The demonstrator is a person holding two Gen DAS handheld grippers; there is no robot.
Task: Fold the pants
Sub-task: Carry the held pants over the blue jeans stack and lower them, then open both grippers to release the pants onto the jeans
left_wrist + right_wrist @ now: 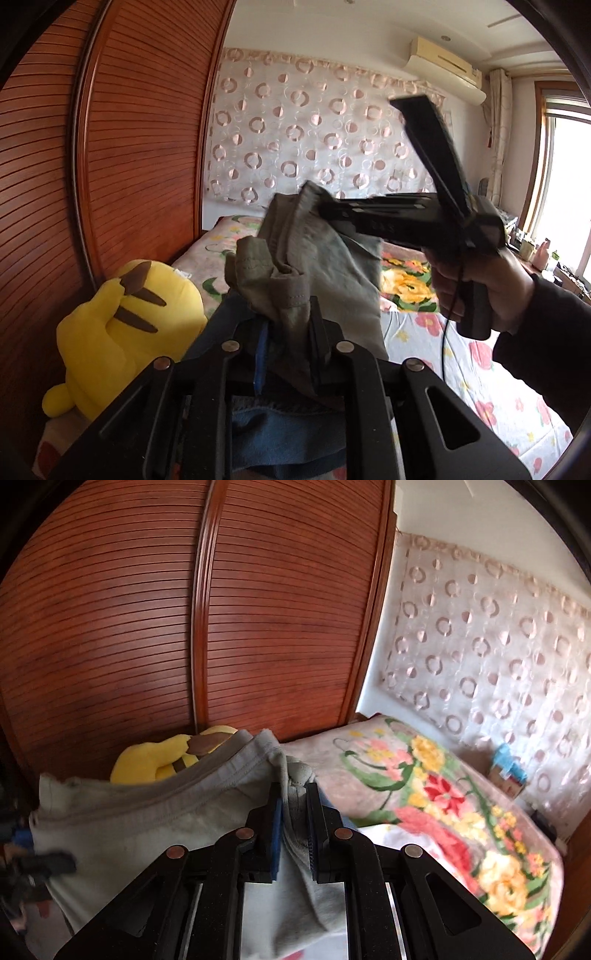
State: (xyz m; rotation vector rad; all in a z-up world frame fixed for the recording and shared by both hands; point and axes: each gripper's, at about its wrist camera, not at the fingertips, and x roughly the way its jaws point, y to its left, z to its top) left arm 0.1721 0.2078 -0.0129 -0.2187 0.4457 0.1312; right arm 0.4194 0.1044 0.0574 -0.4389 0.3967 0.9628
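Observation:
The grey-green pants [328,269] hang bunched in the air above the bed, held between both grippers. In the left wrist view my left gripper [288,321] is at the bottom, its fingers pressed on a thick wad of the hem. My right gripper [323,211] comes in from the right, held by a hand [484,280], and bites the cloth higher up. In the right wrist view the right gripper [294,797] is shut on a folded seam of the pants [147,823], which stretch away to the left. A dark blurred shape at that frame's left edge is probably the left gripper.
A yellow plush toy [122,325] lies by the slatted wooden wardrobe [110,166]. Blue denim [280,424] lies under the left gripper. The bed carries a floral blanket [443,805] and a flowered sheet [480,387]. A circle-patterned curtain [314,129] hangs behind, with a window [569,192] at right.

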